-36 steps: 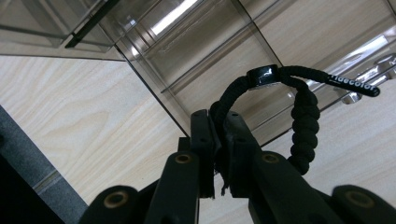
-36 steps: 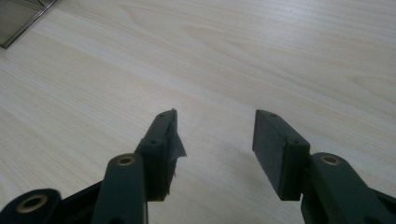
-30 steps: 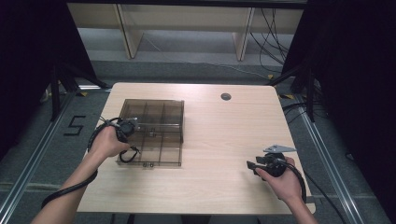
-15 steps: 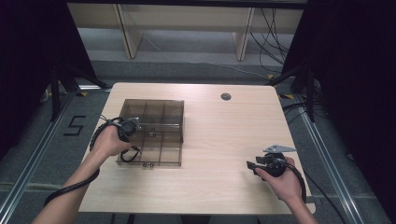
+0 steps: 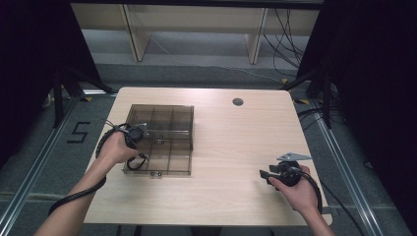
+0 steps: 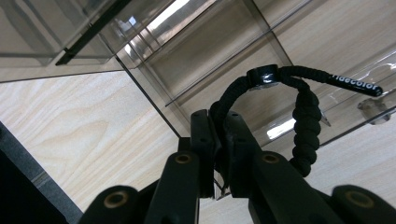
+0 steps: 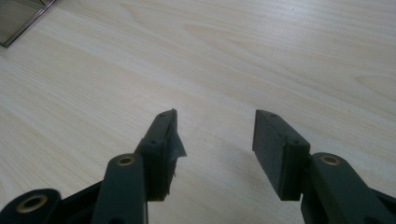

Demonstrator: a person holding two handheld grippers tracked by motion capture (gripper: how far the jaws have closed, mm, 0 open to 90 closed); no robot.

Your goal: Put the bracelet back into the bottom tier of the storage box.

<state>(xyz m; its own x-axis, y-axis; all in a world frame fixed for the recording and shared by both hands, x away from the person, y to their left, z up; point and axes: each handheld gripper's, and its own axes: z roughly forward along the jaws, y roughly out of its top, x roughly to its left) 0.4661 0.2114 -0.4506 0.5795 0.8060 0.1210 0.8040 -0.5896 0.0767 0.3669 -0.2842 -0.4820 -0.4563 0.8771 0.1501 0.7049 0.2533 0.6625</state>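
Note:
A smoky clear plastic box (image 5: 169, 117) with several compartments lies on the left half of the wooden table (image 5: 231, 142). My left gripper (image 5: 139, 132) is at the box's left edge, over the compartments. In the left gripper view it (image 6: 219, 128) is shut on a black braided cord loop (image 6: 304, 116) with a glossy bead, hanging just above a compartment of the box (image 6: 196, 51). My right gripper (image 5: 264, 173) rests low over the bare table near the front right. In the right gripper view it (image 7: 215, 130) stands open with nothing between its fingers.
A round cable hole (image 5: 238, 102) sits in the table's far middle. A corner of the box (image 7: 18, 14) shows at the right gripper view's top left. Dark curtains flank the table, and shelves and cables stand beyond its far edge.
My left gripper has edged slightly right over the box with the cord in it. The right gripper has stayed where it was.

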